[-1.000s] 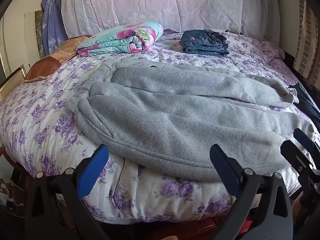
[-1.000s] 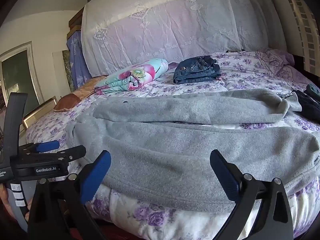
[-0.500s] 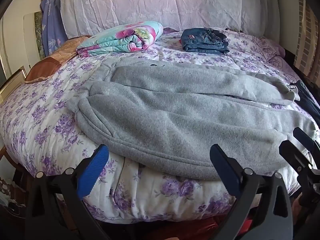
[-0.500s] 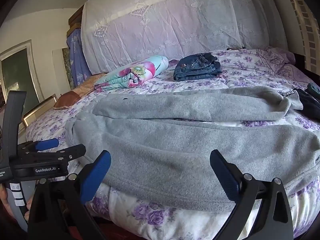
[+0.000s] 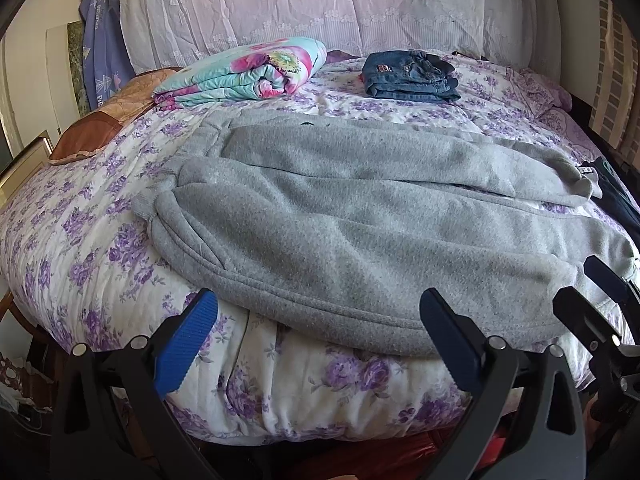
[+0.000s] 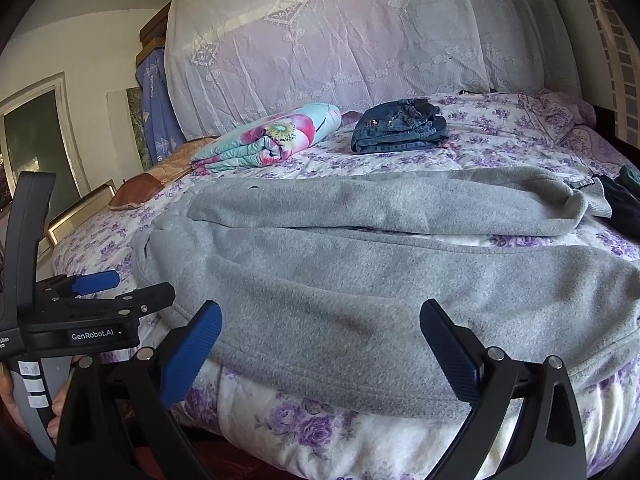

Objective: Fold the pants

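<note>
- my left gripper is wide open, holding nothing
- right gripper same deal, jaws spread, empty
- grey pants lie spread across the bed, just past both grippers

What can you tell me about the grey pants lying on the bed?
The grey pants look like thick fleece sweatpants, soft and slightly pilled. They lie flat across the floral quilt, waistband to the left with a slanted pocket seam showing, legs running right. The far leg is creased; the near leg reaches the bed's front edge. Nothing grips them: both grippers hover open in front, not touching.
</note>
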